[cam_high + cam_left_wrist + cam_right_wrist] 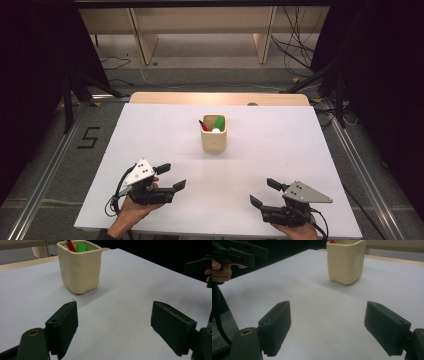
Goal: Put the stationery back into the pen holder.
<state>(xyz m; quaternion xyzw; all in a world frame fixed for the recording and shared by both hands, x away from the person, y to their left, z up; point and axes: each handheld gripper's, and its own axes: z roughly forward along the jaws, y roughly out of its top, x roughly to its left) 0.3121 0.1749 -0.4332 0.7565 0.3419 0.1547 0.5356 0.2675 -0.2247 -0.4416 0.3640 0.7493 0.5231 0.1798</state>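
A cream square cup [214,133] stands upright near the middle of the white table [150,145], holding a red marker [203,125] and a green marker [218,122]. My left gripper [171,176] rests low at the near left, open, nothing between its jaws. My right gripper [265,193] sits at the near right, also open and empty. In the left gripper view the cup [80,266] stands ahead past the gripper [113,326], red marker [70,245] poking out. In the right gripper view the cup [345,261] is ahead and to the right of the gripper [328,326].
Beyond the table's far edge a wooden shelf unit [200,30] stands on the floor with cables [295,50] beside it. Black tripod legs [85,85] flank the far corners. In the right gripper view the other hand and its gripper [234,255] show at upper left.
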